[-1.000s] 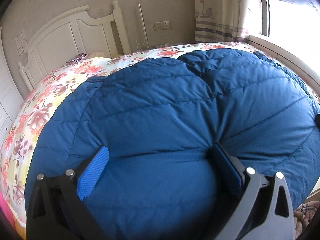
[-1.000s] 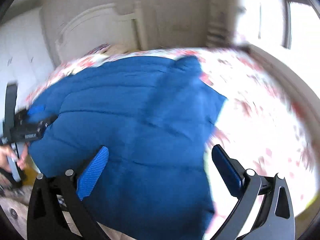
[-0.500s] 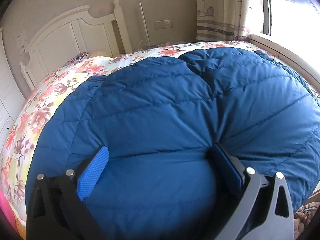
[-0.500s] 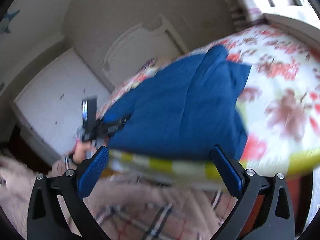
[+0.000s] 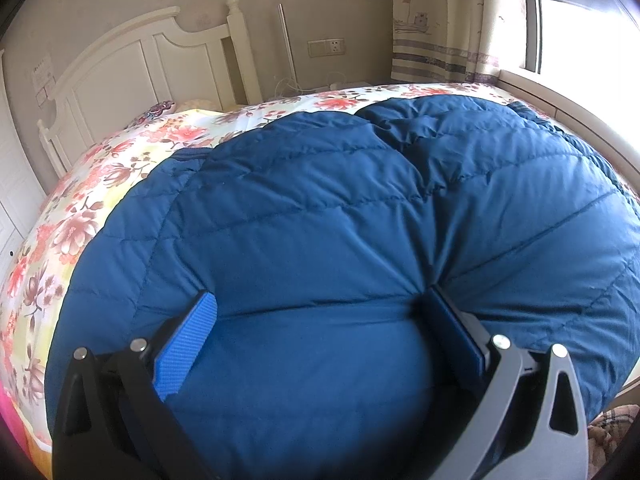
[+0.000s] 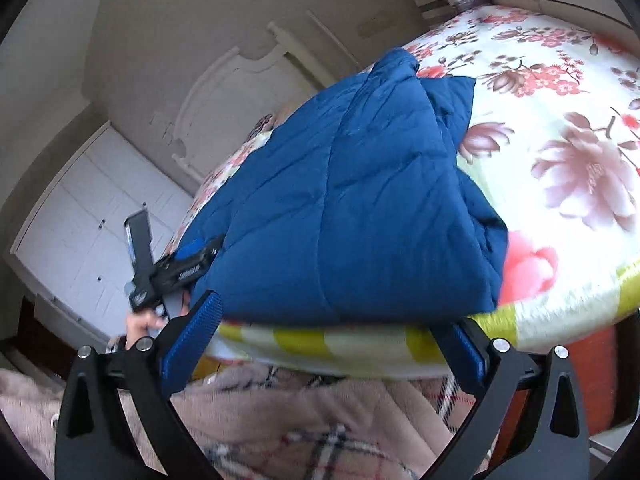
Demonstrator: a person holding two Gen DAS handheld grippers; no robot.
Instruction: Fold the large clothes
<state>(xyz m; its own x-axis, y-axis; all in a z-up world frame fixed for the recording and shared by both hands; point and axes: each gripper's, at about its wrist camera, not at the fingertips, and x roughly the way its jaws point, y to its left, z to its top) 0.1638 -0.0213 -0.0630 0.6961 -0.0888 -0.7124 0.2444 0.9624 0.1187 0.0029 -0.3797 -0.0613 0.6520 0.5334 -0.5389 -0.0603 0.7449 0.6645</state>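
Observation:
A large dark blue quilted down coat lies folded on the floral bedspread, its near hem at the bed's front edge. My left gripper is open, its blue pads pressed down onto the coat's near hem, one on each side. My right gripper is open and empty, held off the bed's near edge below the coat. In the right wrist view the left gripper sits at the coat's left end, in a hand.
A white headboard stands at the far end of the bed. A curtain and a bright window are at the right. White cabinet doors stand left of the bed. The person's plaid clothing is below the right gripper.
The right gripper has pulled back from above the coat to below the bed's near edge, staying open. The left gripper has stayed pressed on the coat's hem.

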